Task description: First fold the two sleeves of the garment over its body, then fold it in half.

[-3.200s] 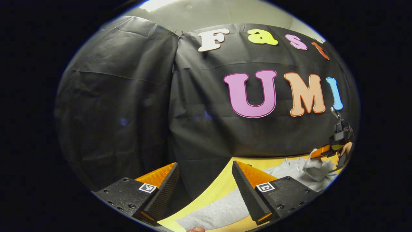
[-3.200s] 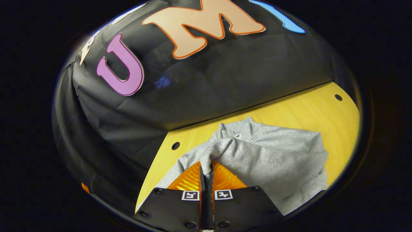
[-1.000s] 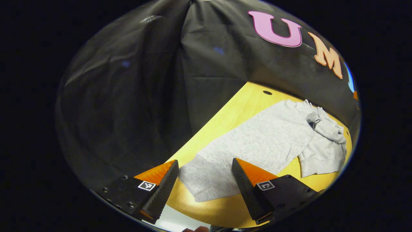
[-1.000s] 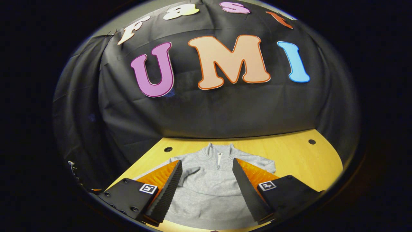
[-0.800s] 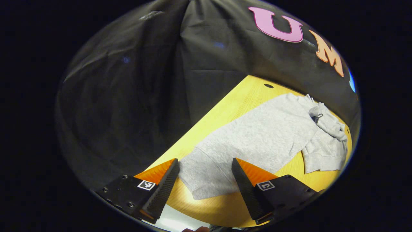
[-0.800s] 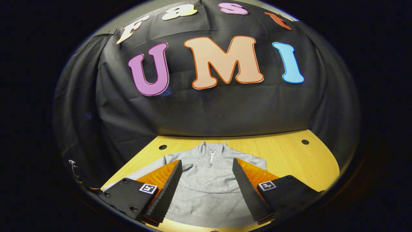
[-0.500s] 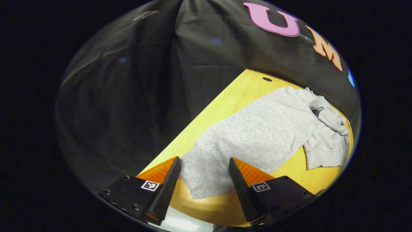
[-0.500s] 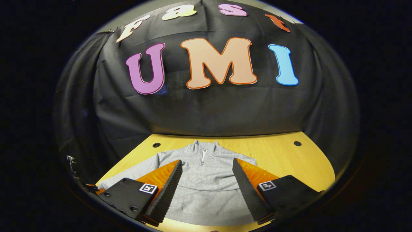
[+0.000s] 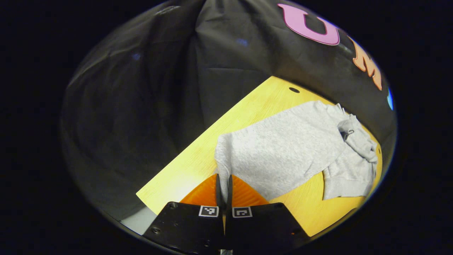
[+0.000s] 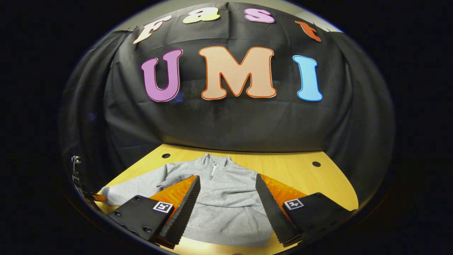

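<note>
Gray garment [image 10: 226,198] lies flat on the yellow table [image 10: 293,173]. Left gripper [image 9: 223,184] has its jaws pinched tight on the left sleeve [image 9: 222,156] end. Right gripper [image 10: 226,209] hangs above the body, jaws wide apart.

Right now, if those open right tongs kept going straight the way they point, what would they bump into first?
Probably the grey sweatshirt spread on the yellow table: the right tongs, open, point at its chest, though depth is hard to judge.

Both tongs [image 9: 223,184] [image 10: 226,209]: blk screwed bodies w/ square markers.
</note>
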`<action>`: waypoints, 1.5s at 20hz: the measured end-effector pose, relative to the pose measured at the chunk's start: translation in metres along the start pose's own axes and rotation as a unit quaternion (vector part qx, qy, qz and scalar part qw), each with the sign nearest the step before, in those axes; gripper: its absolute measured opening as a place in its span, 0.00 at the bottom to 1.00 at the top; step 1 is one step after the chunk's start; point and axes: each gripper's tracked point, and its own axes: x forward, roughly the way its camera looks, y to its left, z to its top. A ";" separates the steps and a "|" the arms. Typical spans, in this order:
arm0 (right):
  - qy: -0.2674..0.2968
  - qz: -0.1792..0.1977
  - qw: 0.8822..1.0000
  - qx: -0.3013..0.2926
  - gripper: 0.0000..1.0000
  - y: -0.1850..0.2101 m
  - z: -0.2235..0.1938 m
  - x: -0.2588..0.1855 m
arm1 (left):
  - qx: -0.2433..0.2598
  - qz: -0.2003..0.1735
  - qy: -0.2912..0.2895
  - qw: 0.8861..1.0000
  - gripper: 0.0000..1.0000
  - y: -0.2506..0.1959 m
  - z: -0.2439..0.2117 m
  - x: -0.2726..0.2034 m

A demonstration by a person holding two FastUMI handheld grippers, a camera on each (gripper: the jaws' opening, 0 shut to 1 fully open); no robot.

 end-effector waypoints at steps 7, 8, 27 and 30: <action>-0.010 0.000 1.000 0.005 0.98 -0.016 0.001 -0.012 | 0.000 -0.008 -0.048 0.999 0.00 -0.022 0.057 -0.014; -0.011 -0.001 1.000 0.004 0.98 -0.020 0.001 -0.014 | 0.002 -0.011 -0.055 0.998 0.00 -0.029 0.066 -0.014; 0.000 -0.039 0.998 0.041 0.98 -0.087 -0.032 -0.061 | 0.078 -0.186 -0.141 0.969 0.00 -0.275 0.181 -0.048; -0.001 -0.046 0.998 0.046 0.98 -0.099 -0.033 -0.068 | 0.098 -0.212 -0.146 0.961 0.00 -0.319 0.181 -0.056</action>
